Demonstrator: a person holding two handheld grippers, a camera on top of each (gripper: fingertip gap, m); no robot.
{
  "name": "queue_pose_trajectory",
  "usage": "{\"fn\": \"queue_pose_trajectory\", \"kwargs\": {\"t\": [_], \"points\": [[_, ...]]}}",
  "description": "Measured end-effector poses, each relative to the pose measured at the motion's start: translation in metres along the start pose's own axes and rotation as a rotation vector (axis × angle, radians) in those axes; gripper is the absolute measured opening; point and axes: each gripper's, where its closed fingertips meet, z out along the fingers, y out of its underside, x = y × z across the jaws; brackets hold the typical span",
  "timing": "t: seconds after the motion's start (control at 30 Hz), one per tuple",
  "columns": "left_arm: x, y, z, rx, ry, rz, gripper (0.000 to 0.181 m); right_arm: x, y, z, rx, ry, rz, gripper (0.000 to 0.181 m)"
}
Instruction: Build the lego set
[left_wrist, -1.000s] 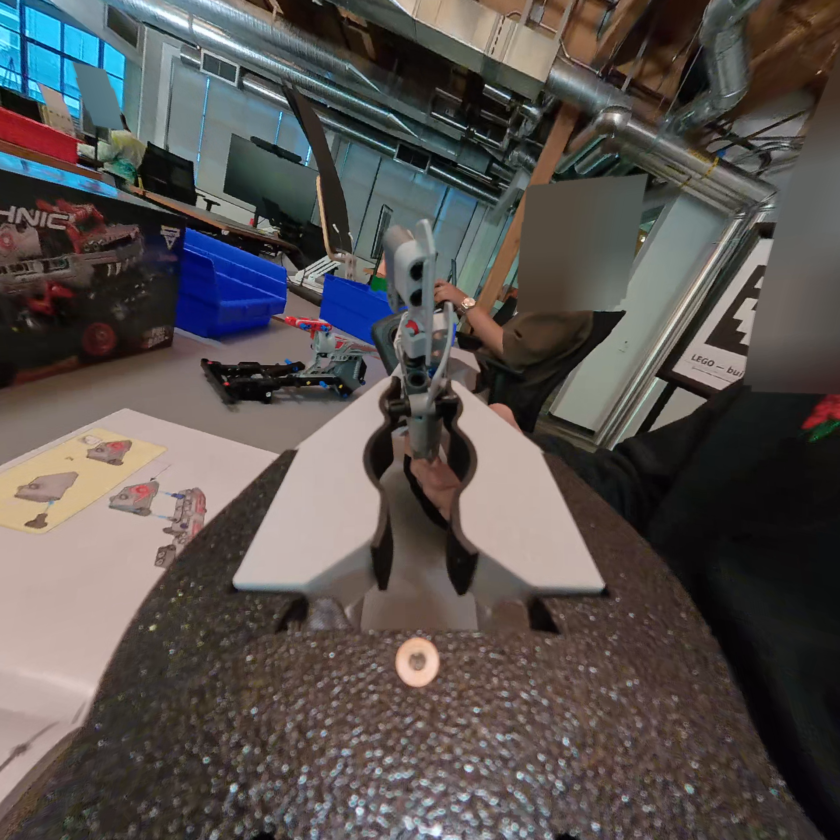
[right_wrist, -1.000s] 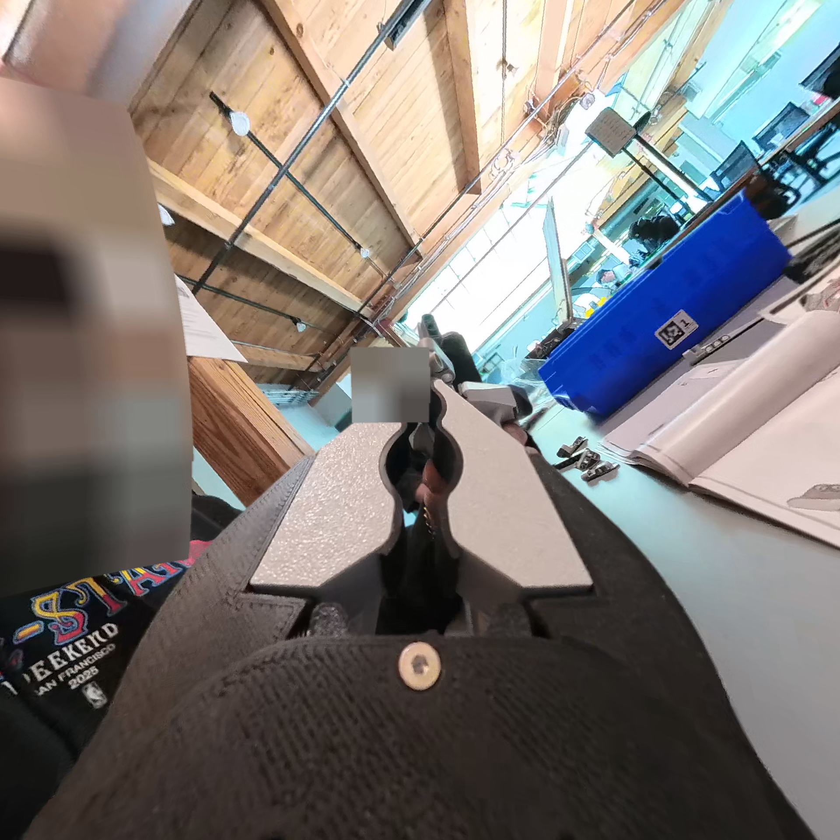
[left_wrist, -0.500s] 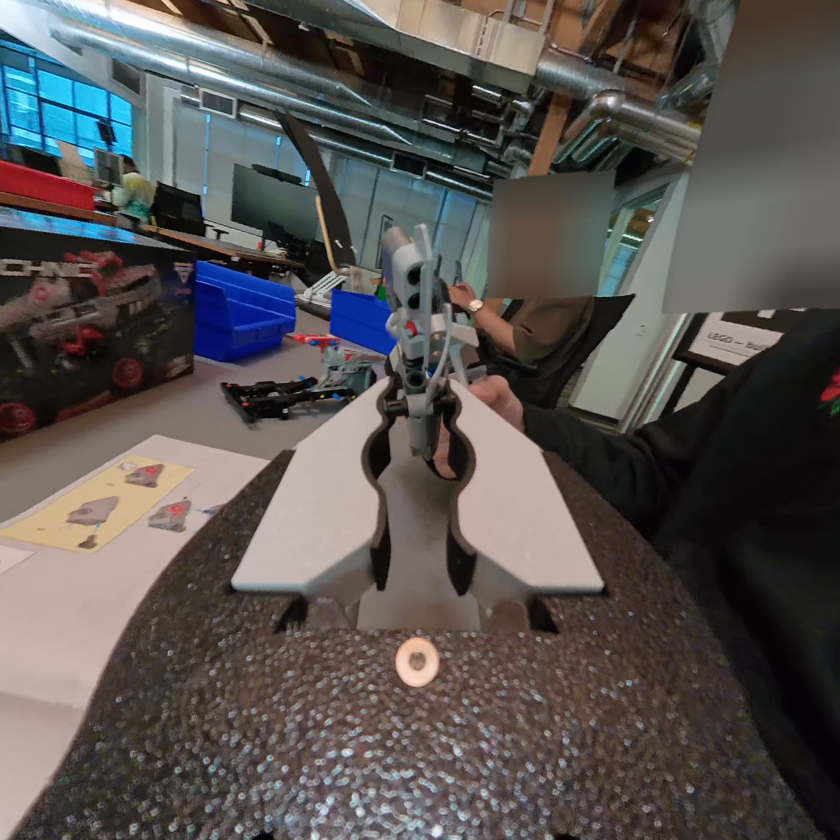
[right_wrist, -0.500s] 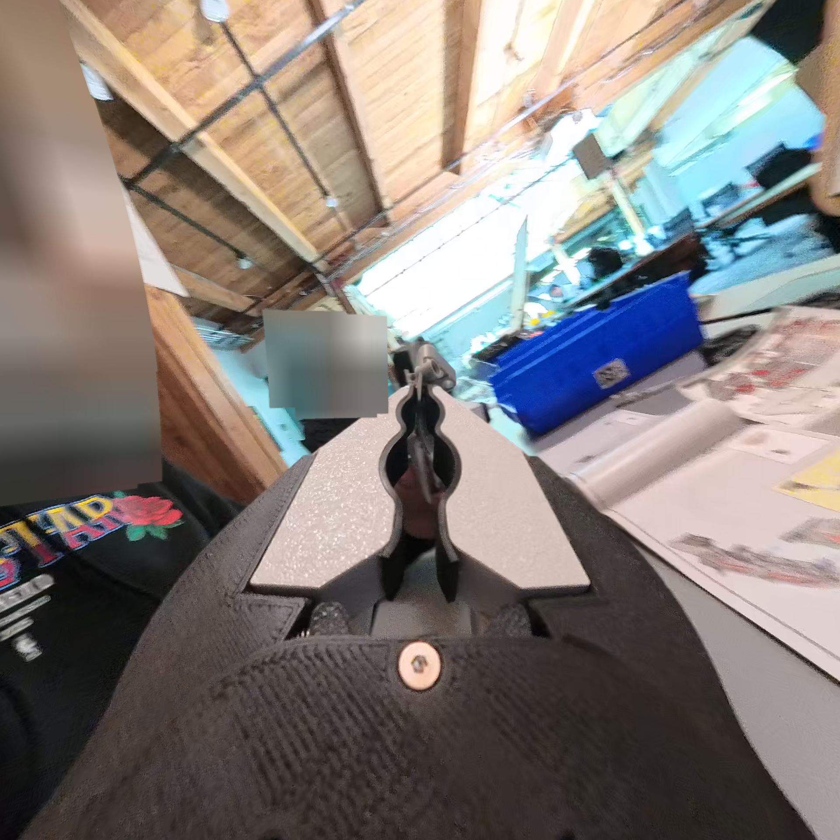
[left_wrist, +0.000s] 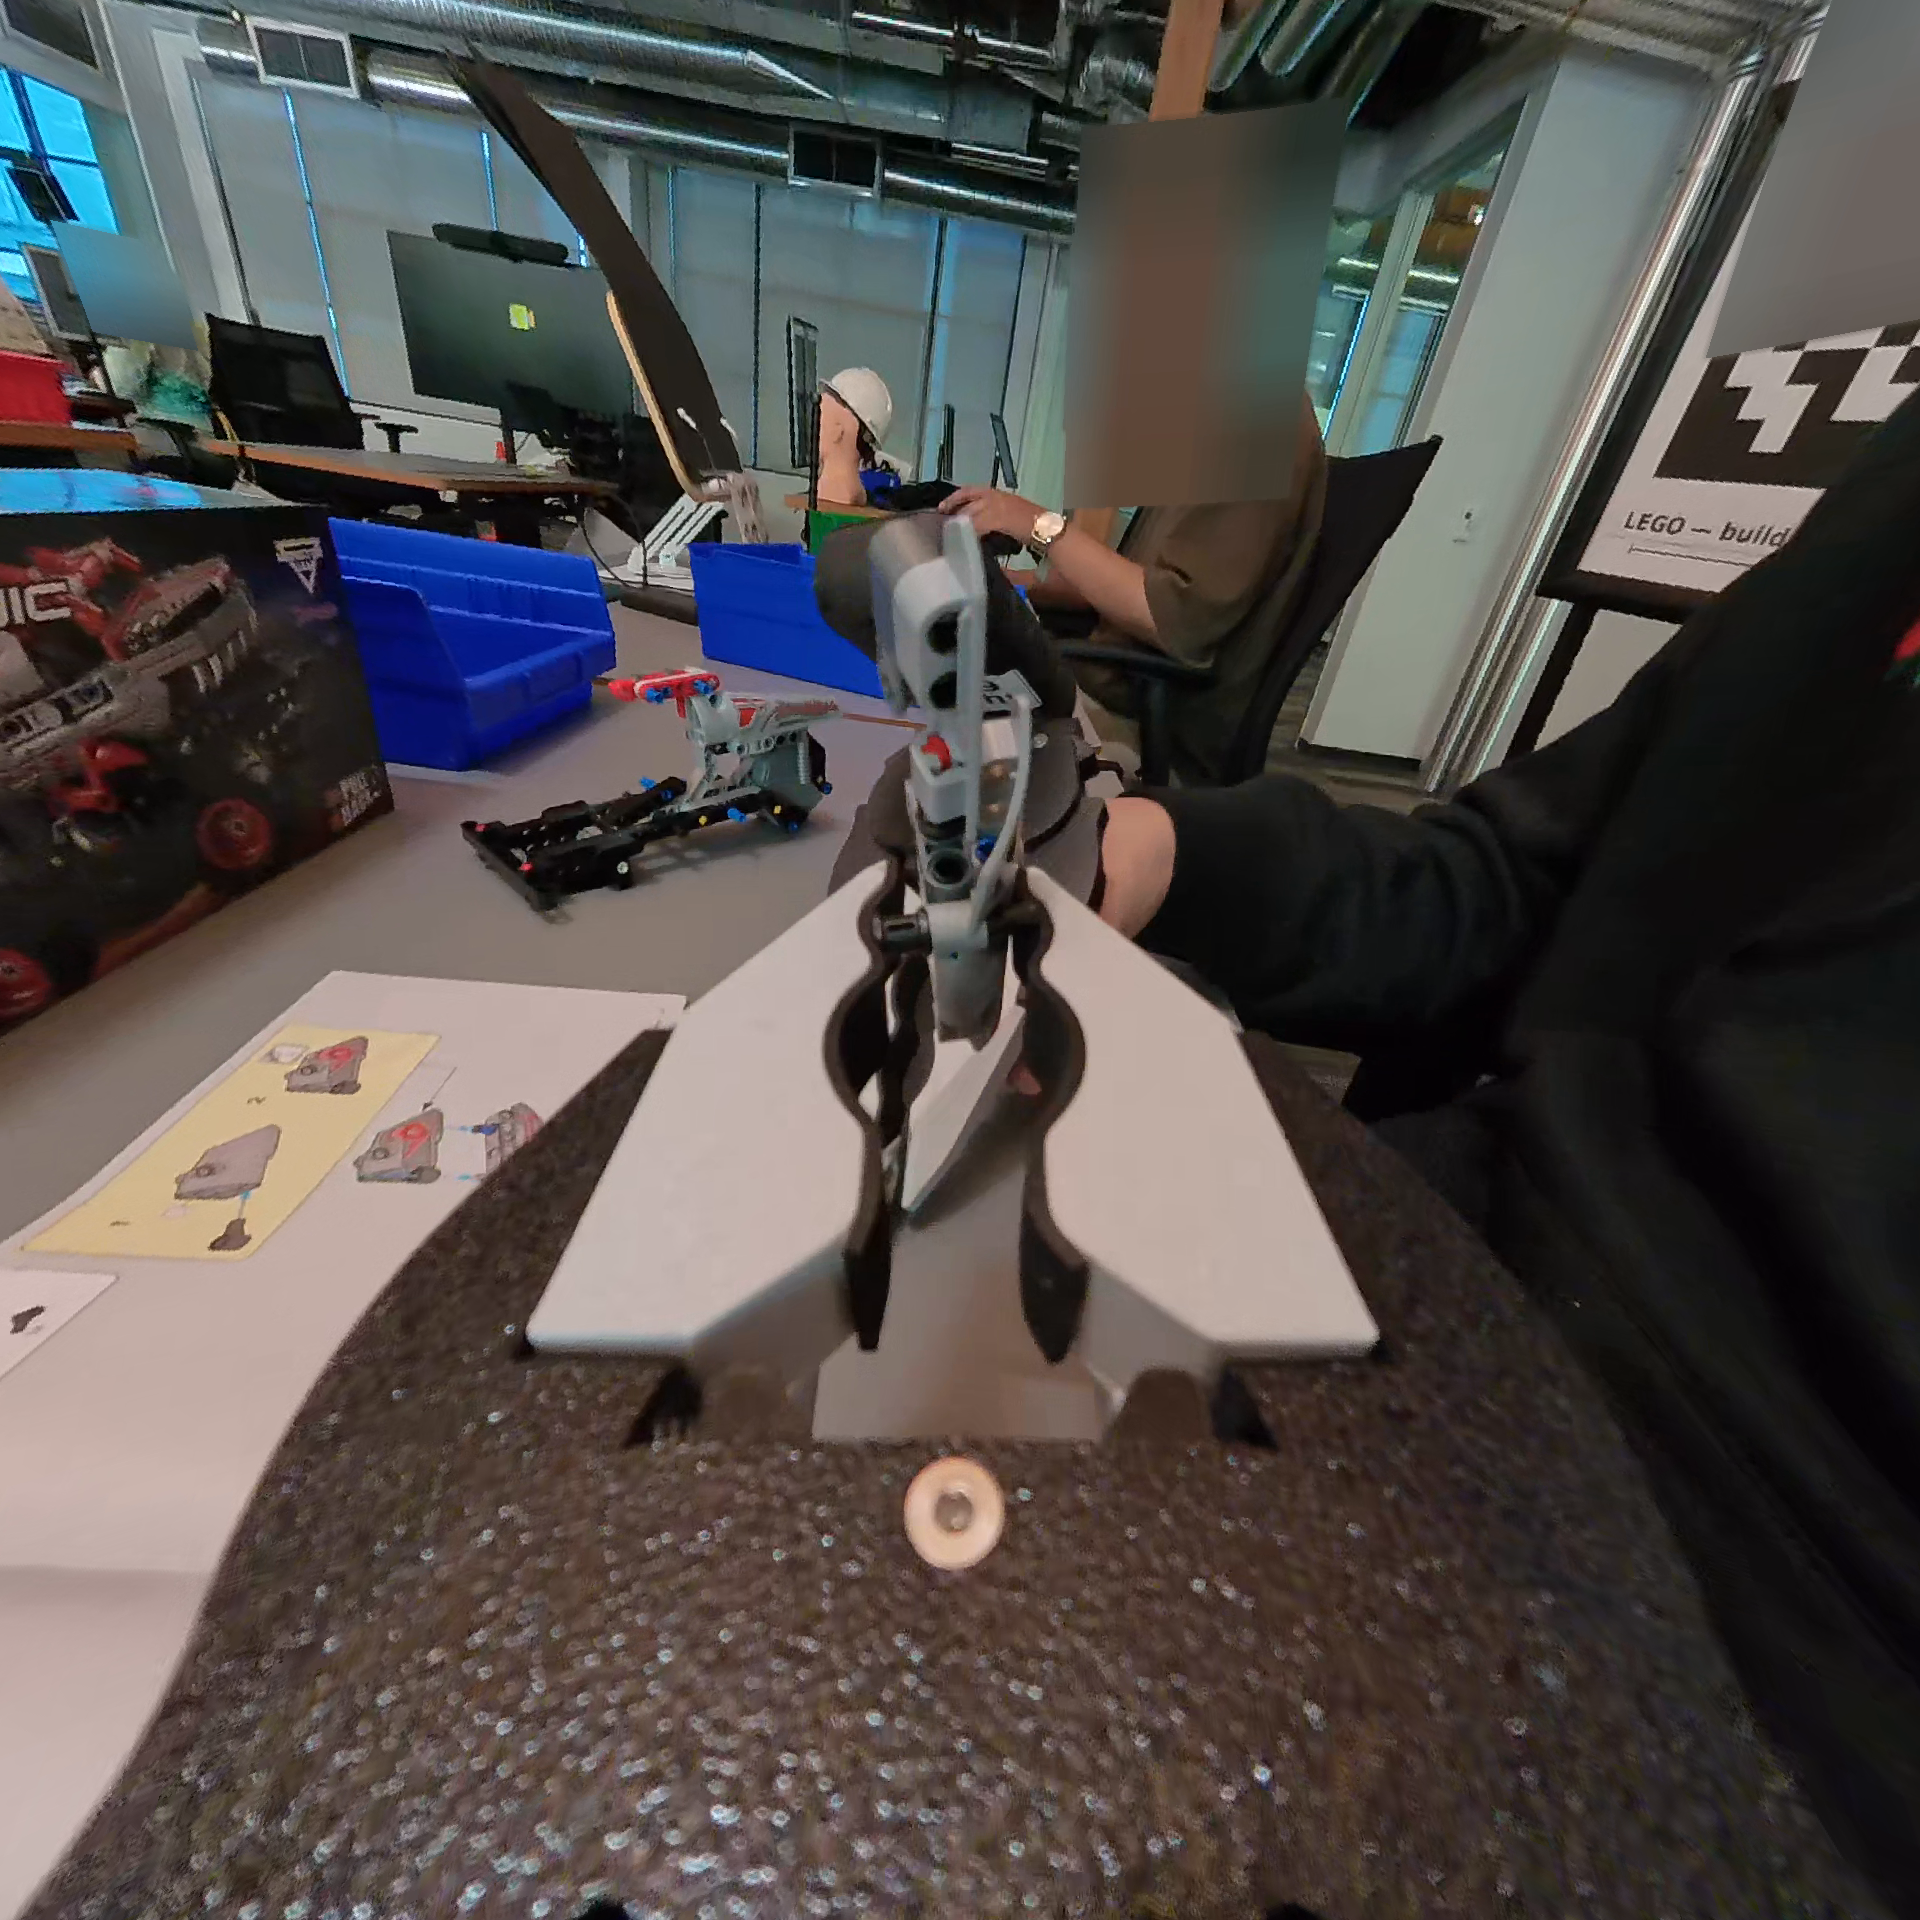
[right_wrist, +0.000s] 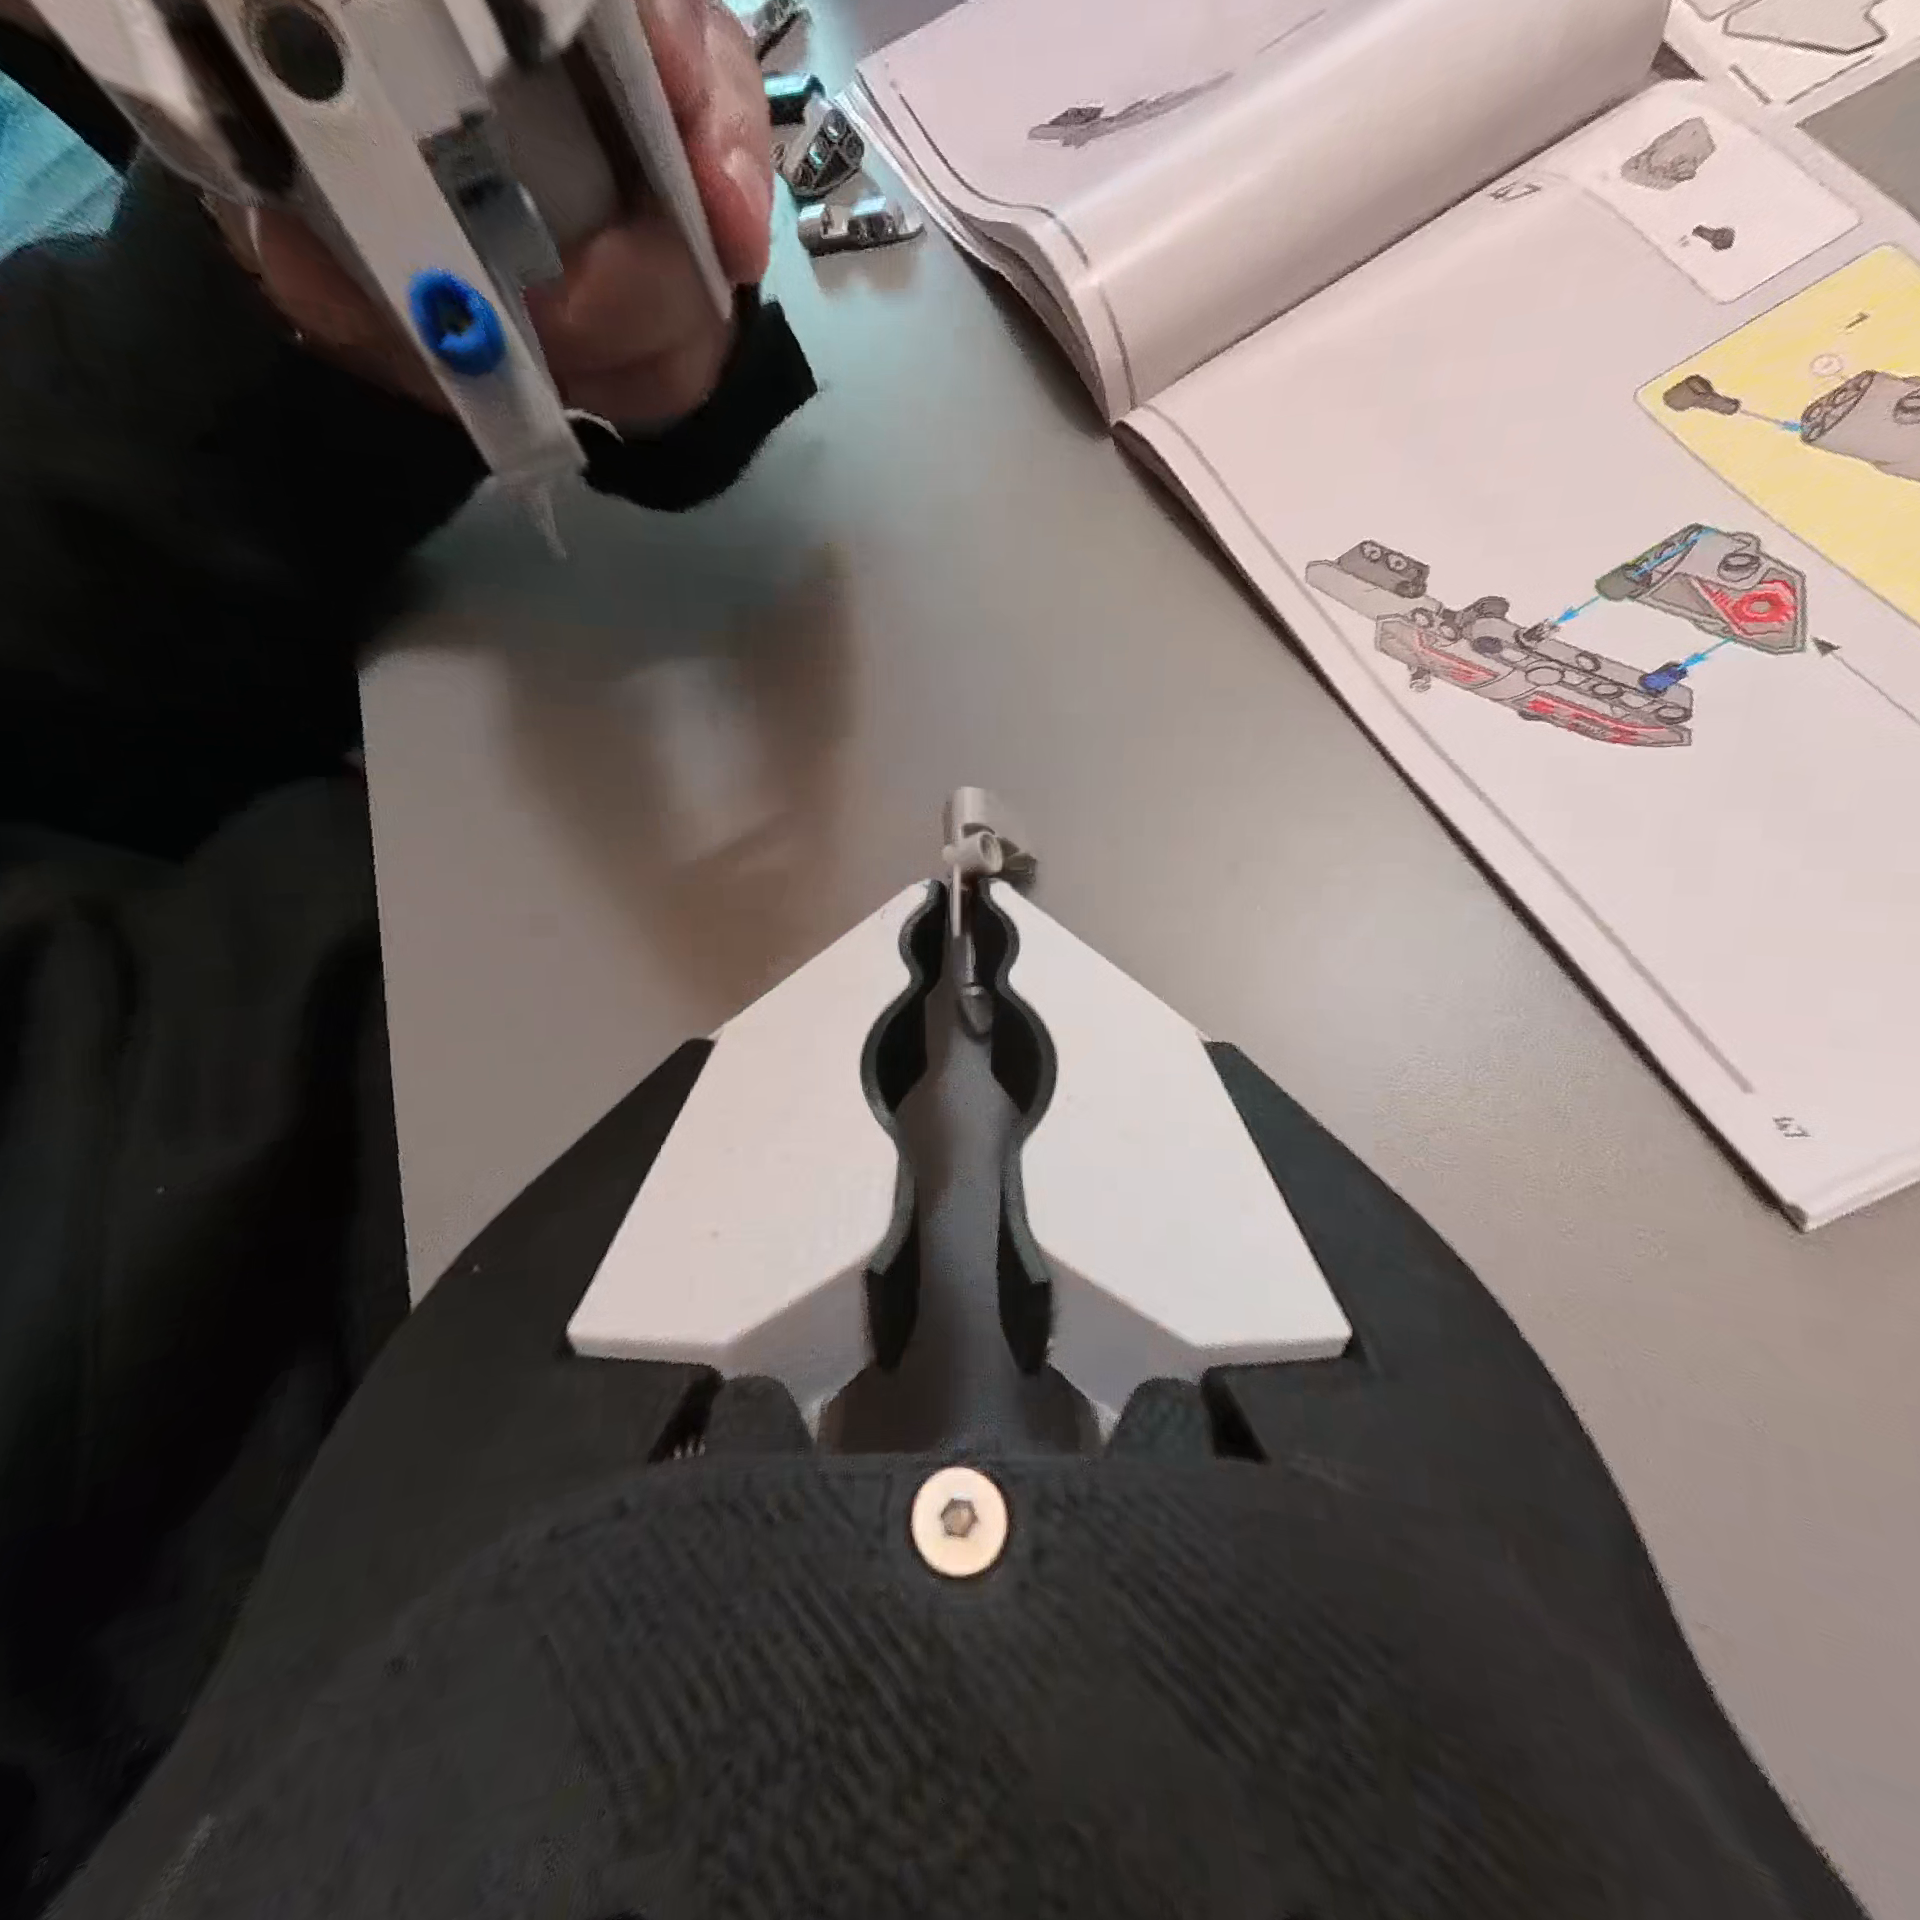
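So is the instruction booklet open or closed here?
Open. The instruction booklet lies spread on the table, printed pages facing up, earlier pages curled back.

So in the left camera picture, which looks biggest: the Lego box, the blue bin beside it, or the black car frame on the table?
1. Lego box, though it is cut off at the edge.
2. Blue bin.
3. Black car frame.

The bin and frame look nearly alike in length; the bin is bulkier. Nearness to the camera may flatter the box.

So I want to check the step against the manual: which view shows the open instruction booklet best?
The right wrist view: the instruction booklet lies open with its step drawing sharp. The left wrist view shows only part of a page, at a shallow angle, half hidden by the gripper body.
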Motion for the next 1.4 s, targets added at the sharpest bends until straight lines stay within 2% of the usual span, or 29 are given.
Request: {"fn": "queue_pose_trajectory", "kwargs": {"t": [0.13,0.17,0.23,0.37,0.43,0.5,0.53,0.63,0.73,0.8,0.9,0.97,1.03,1.17,1.3,1.4], "points": [[0.001,-0.001,0.004,0.016,-0.003,-0.006,0.017,-0.004,0.000,-0.001,0.003,-0.021,-0.015,0.013],[0.002,0.000,0.005,0.019,-0.005,0.001,0.017,-0.005,0.000,-0.002,0.006,-0.021,-0.025,0.019],[0.005,0.001,0.009,0.020,-0.004,0.019,0.017,-0.010,-0.001,-0.003,0.015,-0.034,-0.049,0.045],[0.014,-0.002,0.018,0.044,0.033,0.035,0.017,-0.021,-0.005,-0.020,0.061,-0.067,-0.093,0.044],[0.018,-0.006,0.022,0.062,0.043,0.048,0.017,-0.015,-0.015,-0.035,0.128,-0.007,-0.127,0.046],[0.017,-0.009,0.028,0.065,0.043,0.049,0.017,-0.005,-0.025,-0.048,0.194,0.076,-0.146,0.056],[0.017,-0.010,0.032,0.064,0.050,0.048,0.017,-0.004,-0.033,-0.054,0.243,0.100,-0.166,0.056],[0.017,-0.017,0.044,0.100,0.064,0.018,0.017,-0.030,-0.056,-0.065,0.424,0.021,-0.278,0.041],[0.014,-0.024,0.050,0.139,0.054,-0.011,0.018,-0.048,-0.073,-0.079,0.585,-0.005,-0.352,0.036],[0.017,-0.025,0.052,0.156,0.062,0.010,0.018,-0.052,-0.078,-0.089,0.646,-0.019,-0.355,0.030],[0.021,-0.021,0.055,0.141,0.085,0.030,0.018,-0.051,-0.076,-0.092,0.653,-0.076,-0.288,0.009],[0.018,-0.013,0.057,0.082,0.065,0.033,0.019,-0.049,-0.071,-0.090,0.643,-0.104,-0.260,0.009],[0.012,0.001,0.053,-0.026,0.017,0.063,0.029,-0.042,-0.063,-0.087,0.588,-0.052,-0.275,0.009],[-0.011,0.022,0.031,-0.290,-0.148,0.186,0.051,-0.021,-0.037,-0.079,0.385,0.073,-0.341,0.009],[-0.017,0.038,0.039,-0.508,-0.171,0.327,0.048,0.001,-0.013,-0.072,0.214,0.227,-0.448,0.009],[-0.031,0.060,0.049,-0.642,-0.162,0.382,0.030,0.014,-0.001,-0.064,0.147,0.291,-0.429,0.009]]}}
